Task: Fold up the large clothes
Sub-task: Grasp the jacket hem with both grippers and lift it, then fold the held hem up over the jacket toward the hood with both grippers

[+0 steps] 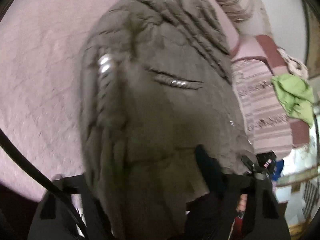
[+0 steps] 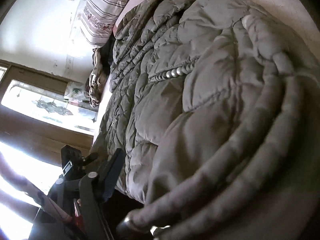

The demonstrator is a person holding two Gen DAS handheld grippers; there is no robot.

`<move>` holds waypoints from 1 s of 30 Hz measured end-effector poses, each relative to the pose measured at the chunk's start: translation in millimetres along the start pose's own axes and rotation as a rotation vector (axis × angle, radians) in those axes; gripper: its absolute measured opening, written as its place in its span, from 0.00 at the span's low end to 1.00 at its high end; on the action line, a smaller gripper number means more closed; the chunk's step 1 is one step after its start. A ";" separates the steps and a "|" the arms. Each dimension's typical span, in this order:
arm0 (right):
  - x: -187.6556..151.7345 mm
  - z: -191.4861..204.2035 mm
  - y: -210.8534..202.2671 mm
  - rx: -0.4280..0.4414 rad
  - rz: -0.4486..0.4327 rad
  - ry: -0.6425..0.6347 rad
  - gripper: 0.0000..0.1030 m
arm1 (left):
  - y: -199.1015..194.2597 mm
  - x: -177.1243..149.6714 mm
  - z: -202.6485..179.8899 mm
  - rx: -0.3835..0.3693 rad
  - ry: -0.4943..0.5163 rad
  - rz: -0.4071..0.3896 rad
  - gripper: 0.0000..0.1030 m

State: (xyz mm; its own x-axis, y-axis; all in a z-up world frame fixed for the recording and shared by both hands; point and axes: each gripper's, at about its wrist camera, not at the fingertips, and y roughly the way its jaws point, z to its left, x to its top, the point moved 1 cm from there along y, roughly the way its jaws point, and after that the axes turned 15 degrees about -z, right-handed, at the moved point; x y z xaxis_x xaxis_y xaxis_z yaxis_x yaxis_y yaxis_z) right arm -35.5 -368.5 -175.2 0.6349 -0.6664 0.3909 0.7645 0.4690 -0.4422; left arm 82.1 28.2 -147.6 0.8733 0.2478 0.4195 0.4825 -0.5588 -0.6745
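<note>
A large grey-brown quilted puffer jacket [image 1: 160, 84] lies on a pink bedspread [image 1: 40, 70]. In the left wrist view its hem bunches between my left gripper's [image 1: 152, 196] fingers, which are shut on the jacket. The right finger [image 1: 208, 172] shows dark against the fabric. In the right wrist view the jacket [image 2: 200, 100] fills the frame, and its ribbed edge hangs close over the lens. My right gripper [image 2: 152, 226] is shut on that edge. The other gripper [image 2: 88, 180] shows at the lower left, at the jacket's hem.
Striped pillows [image 1: 260, 104] lie along the bed's right side with a green cloth [image 1: 294, 98] beyond them. In the right wrist view a striped pillow [image 2: 106, 10], a crumpled patterned cloth [image 2: 98, 80], a white wall and a bright window [image 2: 40, 104] stand to the left.
</note>
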 end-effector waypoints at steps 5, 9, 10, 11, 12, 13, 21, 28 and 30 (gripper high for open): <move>3.7 -4.3 -7.9 -0.130 -0.024 -0.014 0.26 | -12.9 3.3 -3.0 0.150 -0.069 -0.057 0.21; 14.0 27.5 -26.6 -0.138 -0.092 -0.110 0.19 | -41.8 9.6 -34.5 0.160 0.026 -0.149 0.16; 16.3 33.4 -31.5 -0.132 -0.102 -0.122 0.19 | -51.3 10.6 -44.8 0.158 0.056 -0.177 0.16; 18.8 40.4 -37.9 -0.120 -0.114 -0.136 0.18 | -62.9 9.9 -53.9 0.155 0.090 -0.203 0.15; 21.0 48.2 -43.6 -0.108 -0.124 -0.147 0.17 | -71.6 8.0 -58.7 0.154 0.113 -0.219 0.15; 23.3 56.8 -50.6 -0.091 -0.133 -0.163 0.17 | -80.3 8.2 -60.2 0.151 0.133 -0.230 0.15; 33.7 82.0 -77.5 -0.040 -0.117 -0.228 0.17 | -98.6 11.2 -67.3 0.171 0.194 -0.233 0.15; 85.4 122.1 -53.5 -0.040 -0.181 -0.306 0.17 | -97.7 79.9 -96.1 0.216 0.256 -0.359 0.16; 109.9 137.4 -43.7 -0.043 -0.217 -0.326 0.17 | -94.3 101.9 -107.5 0.230 0.290 -0.402 0.16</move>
State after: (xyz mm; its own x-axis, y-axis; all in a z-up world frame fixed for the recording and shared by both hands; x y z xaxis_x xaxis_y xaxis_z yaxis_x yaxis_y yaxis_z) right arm 16.1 -382.5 -2.1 0.4666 -0.5253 0.7116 0.8838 0.3080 -0.3522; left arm 118.3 21.0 24.0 0.5779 0.1600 0.8002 0.8055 -0.2692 -0.5279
